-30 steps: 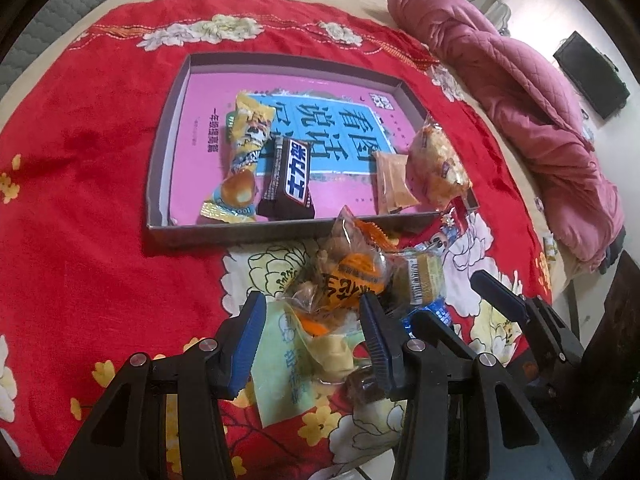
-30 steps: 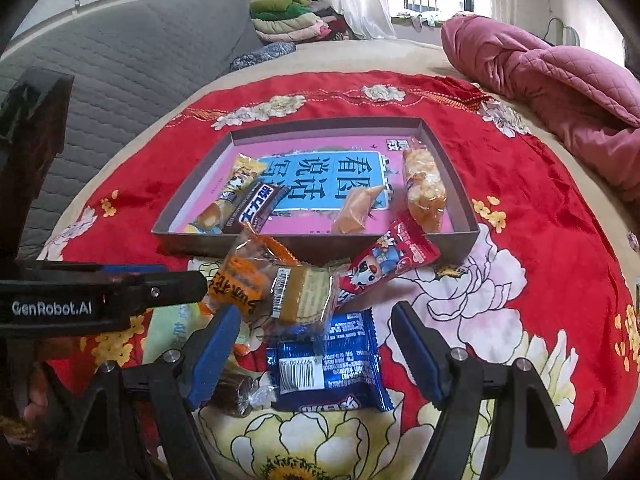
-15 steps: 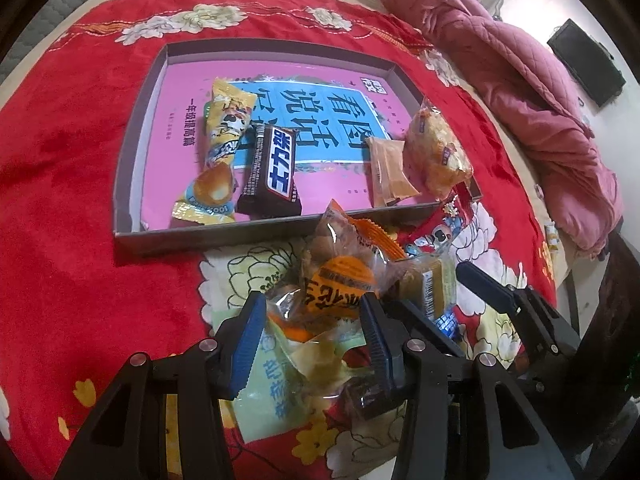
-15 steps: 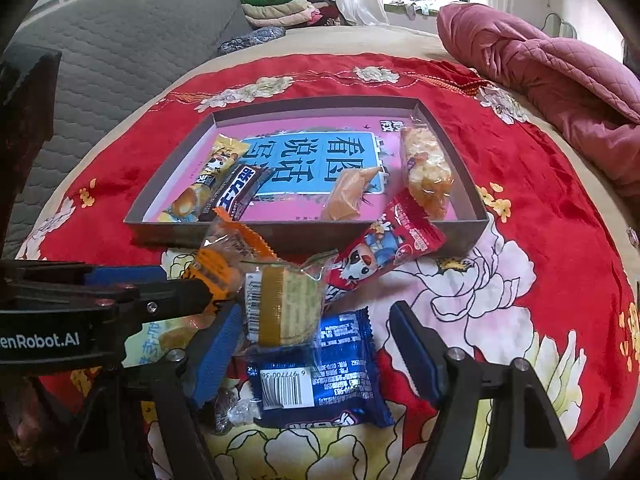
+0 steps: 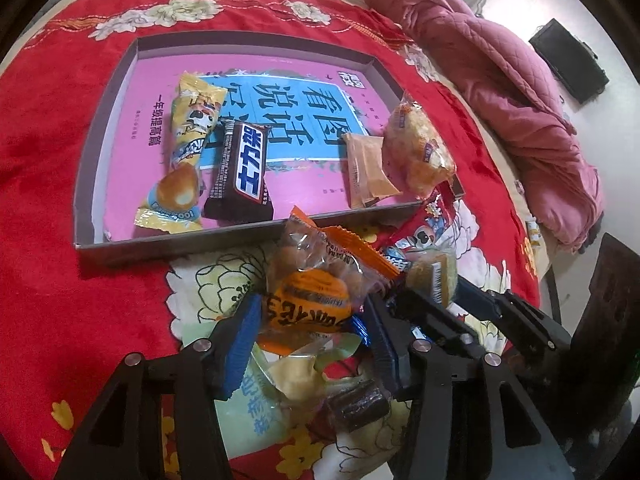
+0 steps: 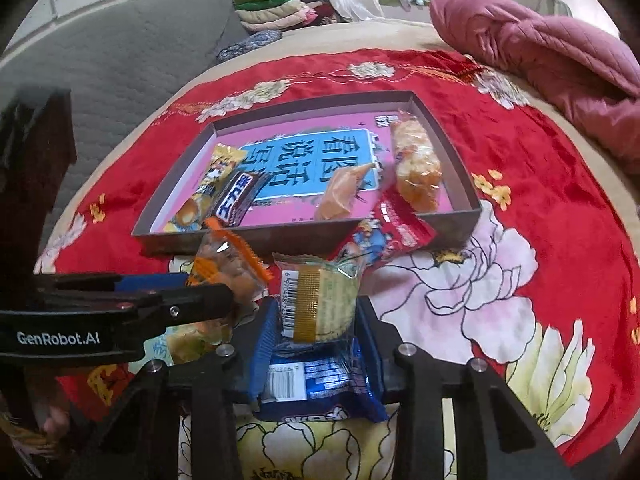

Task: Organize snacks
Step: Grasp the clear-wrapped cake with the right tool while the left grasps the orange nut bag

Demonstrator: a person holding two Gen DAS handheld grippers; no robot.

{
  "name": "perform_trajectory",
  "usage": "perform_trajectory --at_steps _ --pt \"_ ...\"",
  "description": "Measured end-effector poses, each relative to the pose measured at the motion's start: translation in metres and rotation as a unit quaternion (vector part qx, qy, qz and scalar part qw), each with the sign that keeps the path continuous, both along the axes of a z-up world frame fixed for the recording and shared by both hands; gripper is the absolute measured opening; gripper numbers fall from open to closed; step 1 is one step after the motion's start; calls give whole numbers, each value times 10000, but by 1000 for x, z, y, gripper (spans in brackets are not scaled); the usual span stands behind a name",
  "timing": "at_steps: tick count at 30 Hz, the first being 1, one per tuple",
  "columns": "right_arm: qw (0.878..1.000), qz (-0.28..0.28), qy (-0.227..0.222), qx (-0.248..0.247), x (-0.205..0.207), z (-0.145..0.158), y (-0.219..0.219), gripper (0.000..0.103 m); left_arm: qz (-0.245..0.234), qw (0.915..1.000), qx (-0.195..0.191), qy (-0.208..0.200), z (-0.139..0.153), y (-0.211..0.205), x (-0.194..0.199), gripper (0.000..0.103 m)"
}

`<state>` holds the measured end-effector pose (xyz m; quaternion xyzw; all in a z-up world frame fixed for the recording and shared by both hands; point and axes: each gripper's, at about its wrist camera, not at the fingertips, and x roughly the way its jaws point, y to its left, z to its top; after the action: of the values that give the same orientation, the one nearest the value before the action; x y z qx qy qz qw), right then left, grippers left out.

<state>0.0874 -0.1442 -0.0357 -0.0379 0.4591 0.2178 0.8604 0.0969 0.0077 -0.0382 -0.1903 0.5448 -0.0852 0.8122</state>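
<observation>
A shallow box [image 5: 90, 184] [image 6: 460, 168] lies on the red cloth and holds several snacks, among them a dark chocolate bar [image 5: 244, 168] and a yellow packet [image 5: 188, 152]. My left gripper [image 5: 308, 320] is shut on an orange-and-clear snack bag [image 5: 312, 288] [image 6: 228, 268], just in front of the box. My right gripper [image 6: 316, 320] is shut on a clear packet with a yellow cake [image 6: 320, 300] [image 5: 434, 276], above a blue packet [image 6: 320, 380]. A red packet [image 6: 384, 232] leans on the box's near wall.
A green-and-yellow packet [image 5: 260, 392] and a small dark brown sweet [image 5: 360, 404] lie under my left gripper. A pink quilt [image 5: 520, 92] [image 6: 560, 60] is bunched at the right. The bed's edge is close on the right. Folded clothes [image 6: 288, 4] lie far back.
Both grippers have closed: the left on the orange snack bag, the right on the cake packet. Both have moved closer to the box.
</observation>
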Motion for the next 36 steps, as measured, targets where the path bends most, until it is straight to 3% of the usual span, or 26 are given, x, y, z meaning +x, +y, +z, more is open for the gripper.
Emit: perform_trajectory --at_steps 19,28,30,36 --pt "9983 -219 240 480 9 0 -17 39 -225 9985 436 -235 -7 -11 1 66" --pt "9978 -228 269 553 10 -1 -19 38 -40 9999 160 -52 -17 5 -8 65" --pt "9979 -221 279 534 11 -2 -19 38 2 9999 109 -40 -17 7 -7 65" --pt "9986 -150 278 415 12 -4 -15 36 93 9999 28 -43 -17 9 -9 46"
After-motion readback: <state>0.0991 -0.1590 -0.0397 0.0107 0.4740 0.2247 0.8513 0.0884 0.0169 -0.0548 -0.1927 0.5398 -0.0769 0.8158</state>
